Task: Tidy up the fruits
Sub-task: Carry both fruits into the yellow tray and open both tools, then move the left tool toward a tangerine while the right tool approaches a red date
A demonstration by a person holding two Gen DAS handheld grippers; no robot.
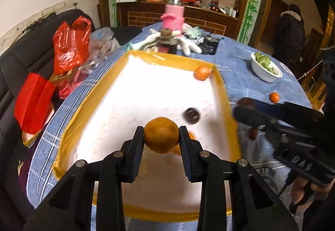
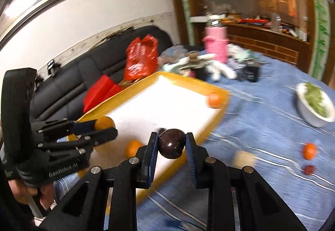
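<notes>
Orange and dimpled, the mandarin sits clamped between the left tongs at lower centre of the left wrist view, over the white floor of the yellow-rimmed tray. The right tongs grip a glossy dark plum at lower centre of the right wrist view, over the tray's near edge.

Each fruit is best lowered close to the tray floor before its tongs are let go, since round fruit will likely roll. Setting like beside like seems wise: a second mandarin rests in the tray's upper right corner, and another dark plum lies mid-tray.

On the blue checked worktop, a small orange fruit and a dark red one remain outside, at right.
</notes>
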